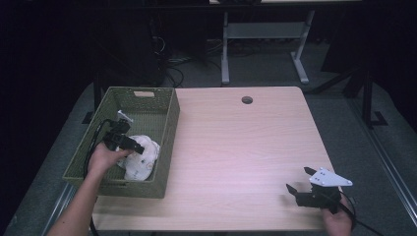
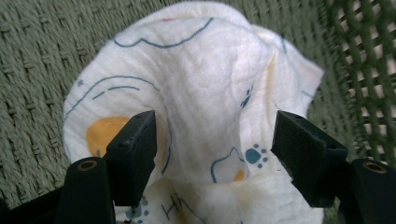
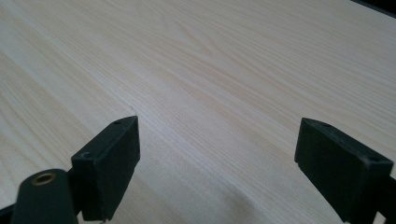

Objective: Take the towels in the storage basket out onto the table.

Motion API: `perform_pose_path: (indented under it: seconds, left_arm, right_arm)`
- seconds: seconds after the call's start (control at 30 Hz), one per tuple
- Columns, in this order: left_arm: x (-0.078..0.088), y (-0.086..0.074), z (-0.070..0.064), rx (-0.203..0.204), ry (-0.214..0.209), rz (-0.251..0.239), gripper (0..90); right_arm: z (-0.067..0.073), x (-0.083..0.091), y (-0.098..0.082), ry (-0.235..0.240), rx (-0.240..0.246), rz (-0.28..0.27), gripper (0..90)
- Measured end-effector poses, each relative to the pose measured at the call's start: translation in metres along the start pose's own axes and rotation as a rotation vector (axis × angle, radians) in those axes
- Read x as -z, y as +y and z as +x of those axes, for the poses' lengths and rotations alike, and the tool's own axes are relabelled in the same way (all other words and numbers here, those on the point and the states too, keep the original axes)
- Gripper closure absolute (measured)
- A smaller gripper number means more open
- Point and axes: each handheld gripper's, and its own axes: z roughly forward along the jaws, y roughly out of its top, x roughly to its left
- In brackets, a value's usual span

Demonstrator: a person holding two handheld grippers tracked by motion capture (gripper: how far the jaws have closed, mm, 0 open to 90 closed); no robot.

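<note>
Green woven basket sat at worktop's left edge, holding one crumpled white cloth w/ blue & yellow print, toward near-right part of basket floor. Nothing else made out inside.

L gripper reached down into basket, right over cloth. Jaws fairly wide, set either side of a raised fold; pads not seen pressing it, so no grip yet.

R gripper rested low at worktop's near-right corner, well apart from basket, jaws wide w/ nothing between.

High view gave whole layout: basket, both hands, round hole at worktop's far side. L gripper view added close detail: cloth print of paw marks, blue outlines, yellow patches, plus basket weave & open-lattice wall. R gripper view gave bare pale wood grain.
</note>
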Motion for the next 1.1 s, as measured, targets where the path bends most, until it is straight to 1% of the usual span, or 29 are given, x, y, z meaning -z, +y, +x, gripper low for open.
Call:
perform_pose_path:
  seconds: [0.07, 0.17, 0.2, 0.23, 0.3, 0.47, 0.53, 0.63, 0.73, 0.87, 0.97, 1.0, 1.1]
  left_arm:
    - [-0.004, 0.002, -0.003, -0.012, 0.038, 0.032, 31.7]
    - [-0.011, 0.004, -0.004, -0.021, 0.066, 0.064, 33.0]
    - [-0.011, 0.004, -0.004, -0.022, 0.074, 0.067, 34.2]
    - [-0.012, 0.005, -0.004, -0.023, 0.078, 0.068, 35.8]
    - [-0.014, 0.005, -0.004, -0.017, 0.076, 0.078, 35.8]
    - [-0.022, 0.005, -0.005, -0.041, 0.122, 0.117, 38.3]
    - [-0.023, 0.004, -0.006, -0.041, 0.125, 0.117, 38.5]
    - [-0.025, 0.004, -0.011, -0.079, 0.148, 0.129, 40.6]
    - [-0.025, 0.004, -0.011, -0.087, 0.158, 0.135, 45.2]
    - [-0.024, 0.005, -0.011, -0.080, 0.156, 0.147, 51.0]
    - [-0.023, 0.005, -0.010, -0.082, 0.158, 0.145, 51.6]
    - [-0.023, 0.005, -0.011, -0.072, 0.163, 0.139, 53.9]
    - [-0.022, 0.005, -0.009, -0.072, 0.166, 0.132, 62.4]
  right_arm:
    - [0.000, 0.000, 0.000, 0.000, -0.001, 0.000, 13.7]
    - [0.000, 0.000, 0.000, -0.001, -0.003, -0.001, 13.7]
    - [0.000, 0.001, 0.000, -0.001, -0.004, -0.001, 13.7]
    - [0.000, 0.001, 0.000, -0.001, -0.004, -0.001, 13.7]
    - [0.000, 0.000, 0.000, 0.000, -0.002, -0.001, 13.7]
    - [0.001, 0.000, 0.000, 0.000, 0.004, -0.002, 13.7]
    - [0.001, 0.000, 0.000, -0.001, 0.005, -0.002, 13.7]
    - [0.000, 0.001, 0.000, -0.006, -0.003, -0.003, 13.7]
    - [-0.001, 0.001, 0.000, -0.007, 0.001, -0.004, 13.7]
    - [0.001, 0.000, 0.000, -0.003, 0.001, -0.003, 13.7]
    - [0.001, 0.000, 0.000, -0.002, -0.001, 0.001, 13.7]
    - [0.000, 0.000, 0.000, -0.002, -0.002, 0.001, 13.7]
    - [0.001, -0.001, -0.001, -0.003, -0.003, 0.002, 13.7]
